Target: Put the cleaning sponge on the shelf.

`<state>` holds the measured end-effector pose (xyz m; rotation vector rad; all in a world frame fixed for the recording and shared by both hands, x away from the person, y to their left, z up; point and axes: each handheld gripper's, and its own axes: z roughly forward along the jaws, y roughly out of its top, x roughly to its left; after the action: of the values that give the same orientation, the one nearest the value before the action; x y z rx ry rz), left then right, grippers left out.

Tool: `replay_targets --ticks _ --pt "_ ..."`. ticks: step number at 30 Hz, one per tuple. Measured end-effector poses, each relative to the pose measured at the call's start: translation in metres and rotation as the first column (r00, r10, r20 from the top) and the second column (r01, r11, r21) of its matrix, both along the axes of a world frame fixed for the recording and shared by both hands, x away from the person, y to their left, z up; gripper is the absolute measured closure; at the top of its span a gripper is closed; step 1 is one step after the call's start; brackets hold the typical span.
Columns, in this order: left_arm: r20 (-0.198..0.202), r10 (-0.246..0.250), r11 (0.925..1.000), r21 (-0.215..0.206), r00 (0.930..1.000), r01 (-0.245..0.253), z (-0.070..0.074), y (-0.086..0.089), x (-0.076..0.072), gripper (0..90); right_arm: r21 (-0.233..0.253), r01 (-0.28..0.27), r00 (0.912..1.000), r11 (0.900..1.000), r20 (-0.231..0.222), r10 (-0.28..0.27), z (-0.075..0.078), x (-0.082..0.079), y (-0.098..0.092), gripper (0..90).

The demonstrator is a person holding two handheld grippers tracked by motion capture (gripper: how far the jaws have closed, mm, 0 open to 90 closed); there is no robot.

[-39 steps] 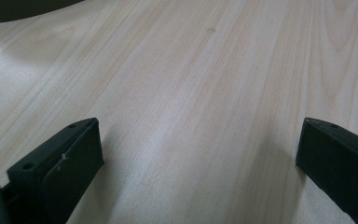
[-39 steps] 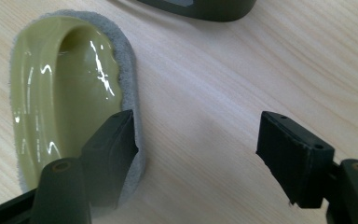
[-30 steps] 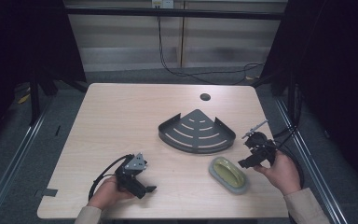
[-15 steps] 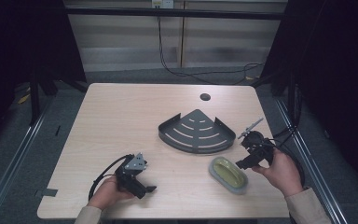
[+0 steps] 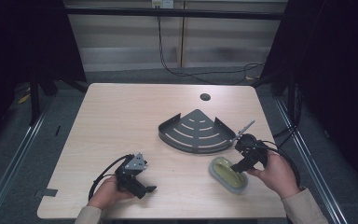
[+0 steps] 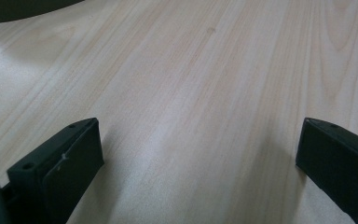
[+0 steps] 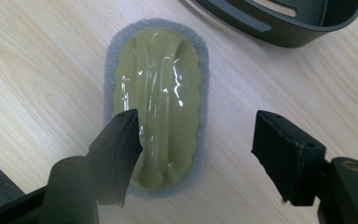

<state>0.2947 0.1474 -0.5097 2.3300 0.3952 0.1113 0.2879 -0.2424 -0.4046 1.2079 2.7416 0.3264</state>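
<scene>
Bench of pale wood grain carries everything here, with a small dark round hole near its far edge. Next in size is the dark grey corner caddy, a fan-shaped tray with slotted floor and low walls, sitting right of centre. Just near of it, on the person's right, lies the sponge (an oval grey pad with a glossy yellow-green moulded top), flat on the wood and close to the caddy without touching it. The right tool hangs over the sponge's nearer end with its jaws spread wide, one jaw above the yellow top and the other over bare wood beside it, gripping nothing. The left tool sits low near the front edge, well apart from the sponge, jaws likewise wide apart over bare wood.
</scene>
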Motion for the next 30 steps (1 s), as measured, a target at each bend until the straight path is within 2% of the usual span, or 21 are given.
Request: replay_targets --ticks 11,18,21,30 --pt "-0.001 0.000 1.0000 0.000 1.0000 0.000 0.000 0.000 0.000 0.0 0.009 -0.028 0.9978 1.000 -0.059 0.029 -0.009 0.001 0.008 41.9" --pt "0.000 -0.003 1.0000 -0.004 1.0000 0.003 0.000 0.000 0.000 0.0 0.012 -0.030 0.9928 0.999 -0.116 0.031 -0.014 0.004 0.013 50.0" --pt "-0.001 -0.001 1.0000 -0.004 1.0000 0.001 0.000 0.000 0.000 0.0 0.008 -0.029 0.9923 1.000 -0.120 0.029 -0.017 0.005 0.015 51.1" --pt "0.000 -0.003 1.0000 -0.004 1.0000 0.003 0.000 0.000 0.000 0.0 -0.001 -0.030 0.9868 1.000 -0.159 0.029 -0.021 0.008 0.023 62.2"
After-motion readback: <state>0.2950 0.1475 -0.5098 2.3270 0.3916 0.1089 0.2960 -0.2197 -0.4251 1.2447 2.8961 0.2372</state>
